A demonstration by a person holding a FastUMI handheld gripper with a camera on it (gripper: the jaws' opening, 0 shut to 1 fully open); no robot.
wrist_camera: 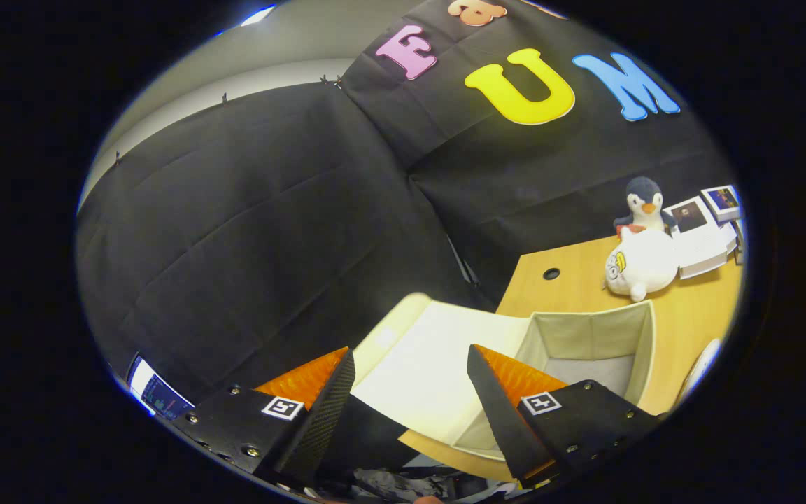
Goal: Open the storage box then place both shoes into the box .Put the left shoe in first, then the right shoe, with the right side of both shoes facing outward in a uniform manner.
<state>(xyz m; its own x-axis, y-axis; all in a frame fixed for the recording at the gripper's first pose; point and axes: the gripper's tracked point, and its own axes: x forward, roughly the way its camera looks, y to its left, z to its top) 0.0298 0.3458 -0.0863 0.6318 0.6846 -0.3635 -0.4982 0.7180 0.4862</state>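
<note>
The beige fabric storage box (588, 334) stands on the wooden table just ahead of my right finger, its inside bare. Its lid (431, 364) is swung back and hangs open over the table's near left edge, lying between and just beyond my fingers. My gripper (410, 367) is open, tilted, with nothing pressed between the fingers. A pale curved object, possibly a shoe (698, 367), peeks in to the right of the box.
A white plush toy (642, 264) and a penguin plush (644, 203) sit on the wooden table (690, 315) beyond the box, next to white boxes with pictures (700, 234). Black cloth walls rise behind. A small screen (158, 395) glows to the left of my left finger.
</note>
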